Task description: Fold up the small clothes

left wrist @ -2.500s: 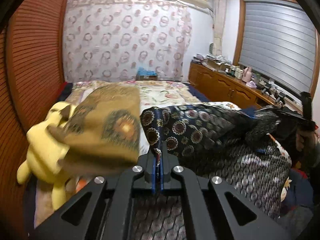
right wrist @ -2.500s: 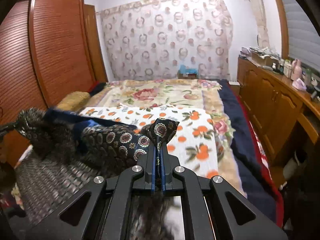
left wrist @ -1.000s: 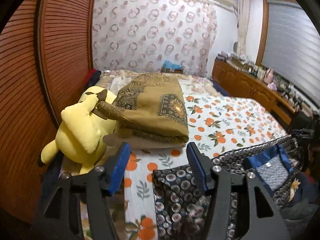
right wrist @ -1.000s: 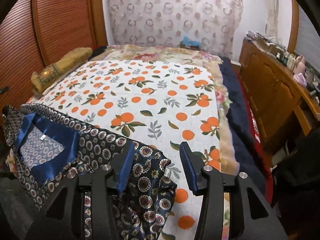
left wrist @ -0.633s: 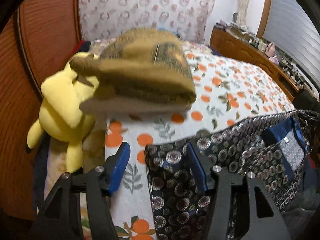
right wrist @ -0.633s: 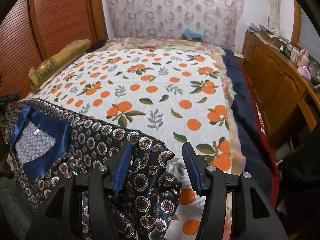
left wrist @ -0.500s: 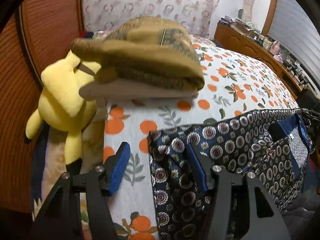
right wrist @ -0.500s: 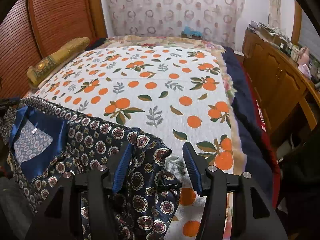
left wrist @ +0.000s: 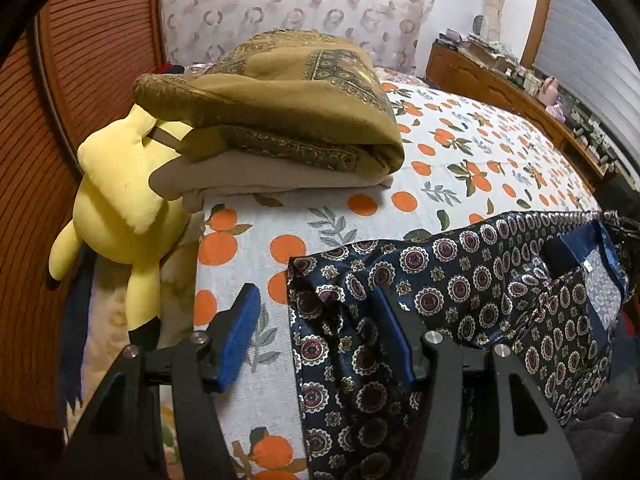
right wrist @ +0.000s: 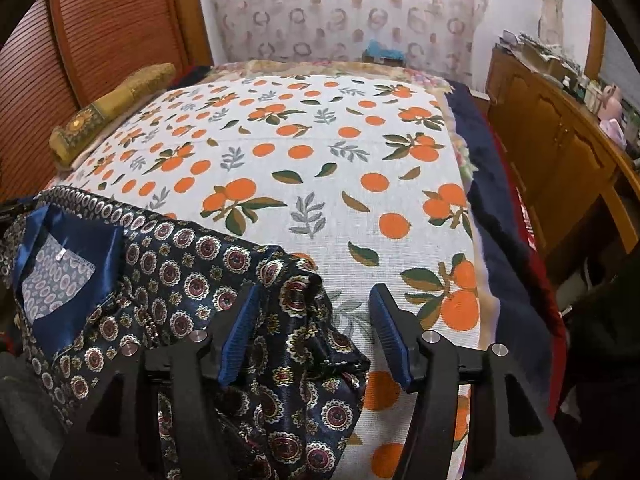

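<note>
A dark navy garment with round medallion print and a blue collar lining point(left wrist: 460, 292) lies spread across the near edge of the bed, partly hanging over it. It also shows in the right wrist view point(right wrist: 192, 280). My left gripper point(left wrist: 316, 332) is open over the garment's left corner, with the corner lying between its blue pads. My right gripper point(right wrist: 312, 328) is open over the garment's bunched right corner. Neither holds the cloth.
The bed carries an orange-print sheet point(right wrist: 320, 160). A folded olive blanket point(left wrist: 280, 100) and a yellow plush toy point(left wrist: 120, 192) sit at the bed's left side by a wooden slatted wardrobe point(left wrist: 80, 80). A wooden cabinet point(right wrist: 560, 140) runs along the right.
Both grippers were shut on the garment's corners and held it up 2.5 s ago. They have laid it on the bed and opened. Since then the left gripper dipped slightly closer.
</note>
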Tool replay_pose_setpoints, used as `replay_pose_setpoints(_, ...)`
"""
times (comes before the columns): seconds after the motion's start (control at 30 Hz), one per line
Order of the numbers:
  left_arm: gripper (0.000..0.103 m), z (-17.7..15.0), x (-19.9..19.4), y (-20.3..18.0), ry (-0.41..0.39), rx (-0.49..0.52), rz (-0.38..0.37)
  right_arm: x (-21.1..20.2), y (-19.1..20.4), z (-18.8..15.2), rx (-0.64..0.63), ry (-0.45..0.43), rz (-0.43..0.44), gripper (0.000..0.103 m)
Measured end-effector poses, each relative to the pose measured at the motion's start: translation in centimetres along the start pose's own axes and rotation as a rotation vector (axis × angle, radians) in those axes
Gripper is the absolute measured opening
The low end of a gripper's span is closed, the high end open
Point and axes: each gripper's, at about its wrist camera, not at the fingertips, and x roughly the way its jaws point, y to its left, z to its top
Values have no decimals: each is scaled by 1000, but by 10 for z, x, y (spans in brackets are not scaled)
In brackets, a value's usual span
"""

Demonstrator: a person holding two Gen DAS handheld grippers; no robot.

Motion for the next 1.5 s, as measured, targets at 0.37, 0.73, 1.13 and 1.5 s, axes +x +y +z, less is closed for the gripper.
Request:
replay_pose_setpoints(0.37, 2, 1, -13, -20, -17, 62, -122, -5, 32, -7, -98, -11, 75, 5)
replay_pose_setpoints(0.73, 2, 33, -132, -53, -345, 119, -186, -117, 37, 23, -30, -325, -4, 3)
replay_pose_setpoints(1.13, 2, 175, -144, -45, -530, 60, -92, -192, 23, 144, -131, -543, -155, 2)
replay_pose_setpoints(1.5, 42, 227, -10, -36, -322, 67, 33, -17, -46, 227, -1, -206, -298, 32)
